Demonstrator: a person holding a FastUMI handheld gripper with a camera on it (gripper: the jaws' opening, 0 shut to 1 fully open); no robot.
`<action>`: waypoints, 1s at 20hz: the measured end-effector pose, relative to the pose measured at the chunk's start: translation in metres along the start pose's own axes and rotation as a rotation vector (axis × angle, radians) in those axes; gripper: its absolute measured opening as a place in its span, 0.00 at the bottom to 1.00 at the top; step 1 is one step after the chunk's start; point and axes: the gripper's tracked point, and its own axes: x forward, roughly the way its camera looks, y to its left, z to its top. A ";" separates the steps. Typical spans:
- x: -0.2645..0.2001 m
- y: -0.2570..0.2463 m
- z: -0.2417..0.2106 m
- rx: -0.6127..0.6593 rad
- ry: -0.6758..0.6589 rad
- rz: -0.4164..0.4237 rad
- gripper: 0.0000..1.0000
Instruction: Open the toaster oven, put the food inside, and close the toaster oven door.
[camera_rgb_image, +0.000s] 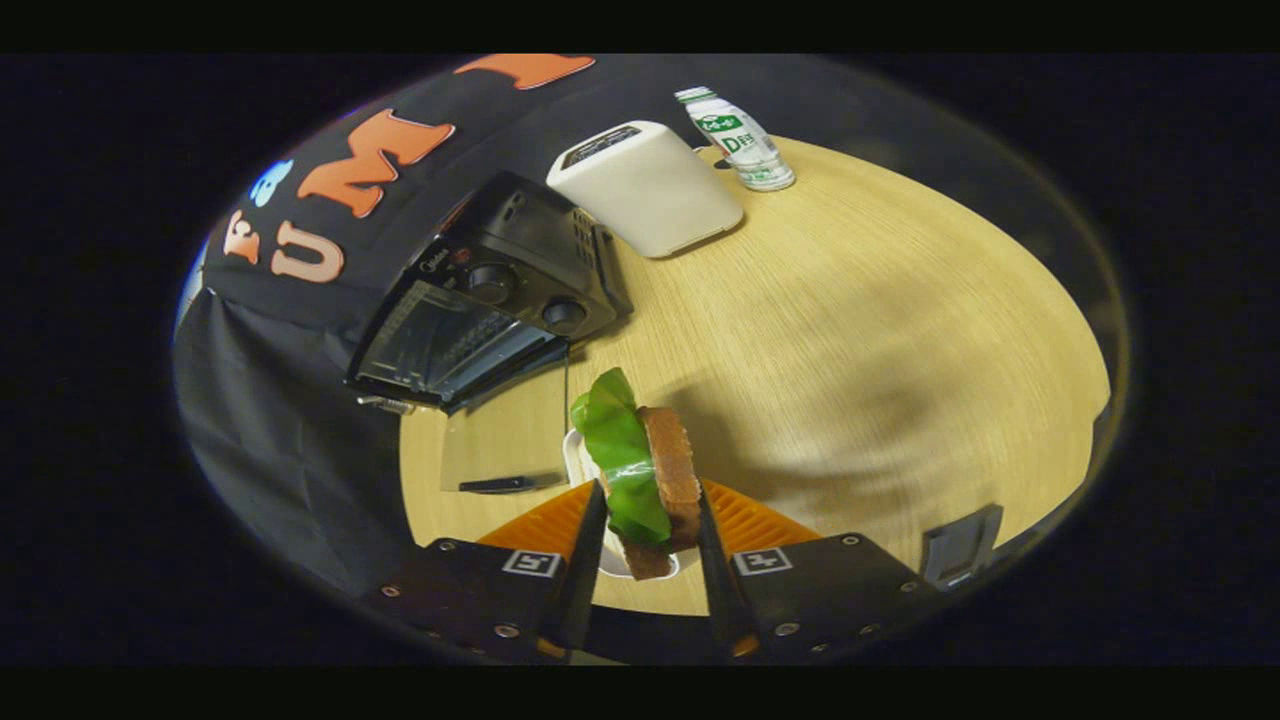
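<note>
Jaws (650, 520) partly closed, both fingers clamped on the sandwich (655, 480), held up above the counter (850, 330). Toaster oven (490, 300) sits beyond, door (505, 440) already dropped open. Sandwich looks light and soft, the lettuce (620, 450) likely slippery; grip the bread (672, 470) flanks, gently, or it squashes.

I see the gripper (650, 520) clamped on the sandwich (645, 475), both fingers pressing its sides. Beyond them, the toaster oven (490, 300) stands on the wooden table (850, 330), door open.
</note>
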 end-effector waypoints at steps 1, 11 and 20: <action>-0.001 0.003 0.002 0.021 -0.015 0.019 0.44; -0.037 0.042 0.035 0.108 -0.163 0.163 0.31; 0.001 0.135 0.044 0.087 -0.218 0.320 0.31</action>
